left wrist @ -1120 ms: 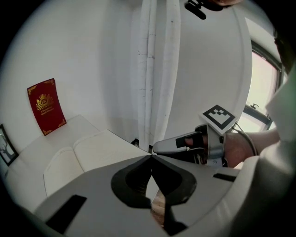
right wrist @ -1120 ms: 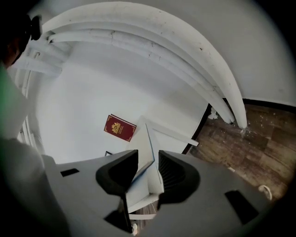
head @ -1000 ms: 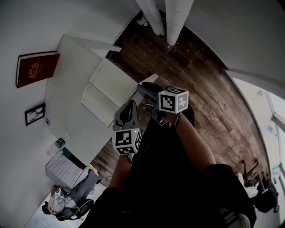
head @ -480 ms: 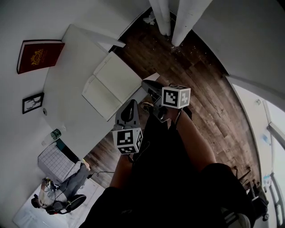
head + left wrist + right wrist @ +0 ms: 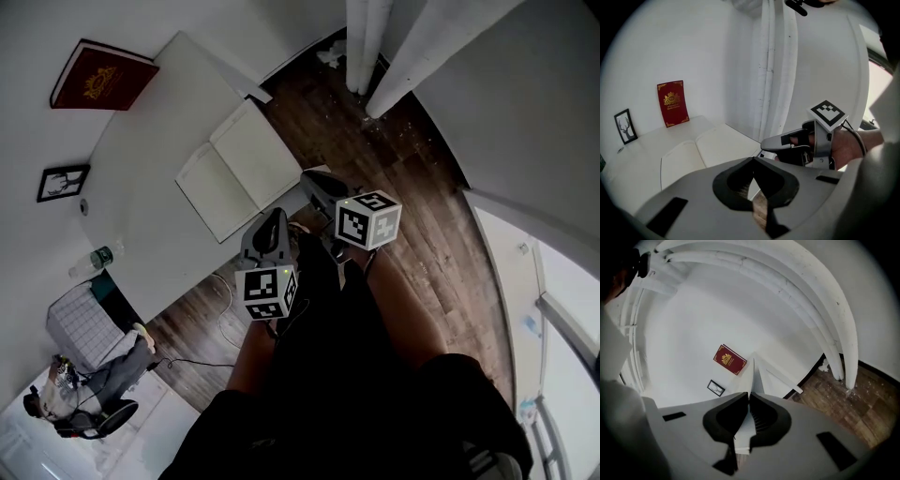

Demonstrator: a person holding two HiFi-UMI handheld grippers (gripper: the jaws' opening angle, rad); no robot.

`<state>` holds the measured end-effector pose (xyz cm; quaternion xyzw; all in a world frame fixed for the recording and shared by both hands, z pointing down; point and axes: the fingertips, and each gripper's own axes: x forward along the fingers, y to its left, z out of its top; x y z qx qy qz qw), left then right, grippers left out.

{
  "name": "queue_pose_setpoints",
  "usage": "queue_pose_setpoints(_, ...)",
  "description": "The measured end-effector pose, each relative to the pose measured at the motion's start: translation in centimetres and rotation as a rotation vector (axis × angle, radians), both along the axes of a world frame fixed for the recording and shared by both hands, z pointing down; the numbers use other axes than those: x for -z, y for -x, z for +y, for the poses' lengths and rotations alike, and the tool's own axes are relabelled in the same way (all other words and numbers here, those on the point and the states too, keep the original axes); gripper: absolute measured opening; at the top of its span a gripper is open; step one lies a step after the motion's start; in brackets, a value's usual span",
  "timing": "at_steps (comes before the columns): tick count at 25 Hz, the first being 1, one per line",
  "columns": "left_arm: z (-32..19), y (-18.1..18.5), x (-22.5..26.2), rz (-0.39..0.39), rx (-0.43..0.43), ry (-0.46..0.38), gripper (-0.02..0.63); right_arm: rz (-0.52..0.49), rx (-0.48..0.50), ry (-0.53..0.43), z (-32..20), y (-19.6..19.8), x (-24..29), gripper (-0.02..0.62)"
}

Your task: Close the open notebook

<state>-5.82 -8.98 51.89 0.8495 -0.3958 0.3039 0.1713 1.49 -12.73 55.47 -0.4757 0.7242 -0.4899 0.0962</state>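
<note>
Home-like room: white desk [image 5: 141, 187], wood floor [image 5: 412, 187], curtains [image 5: 370, 37]

Cannot read the gold print on the red book [image 5: 101, 77], nor tell the drawing in the frame [image 5: 62, 181]. Cannot tell any label on the bottle [image 5: 92, 261]: too small. Cannot see the near edge of the notebook [image 5: 723, 144], hidden behind the left gripper [image 5: 753, 161].

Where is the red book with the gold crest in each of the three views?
Head view: red book, upper left, against the wall.
Left gripper view: red book, left of centre, upright.
Right gripper view: red book, centre, tilted.
Shared landmark: small framed picture near it.
</note>
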Motion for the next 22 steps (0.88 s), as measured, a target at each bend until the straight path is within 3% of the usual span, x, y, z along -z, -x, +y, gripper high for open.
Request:
queue_pose_setpoints(15, -0.4, 6.6, 3.2, 0.080, 0.252, -0.080, 0.003, 0.310, 0.215, -0.204, 0.5, 5.0, 7.5, 0.035)
queue_pose_setpoints(22, 0.0, 10.4, 4.5, 0.101, 0.362, -0.114, 0.003, 0.424, 0.346, -0.284, 1.3, 9.2, 9.4, 0.035)
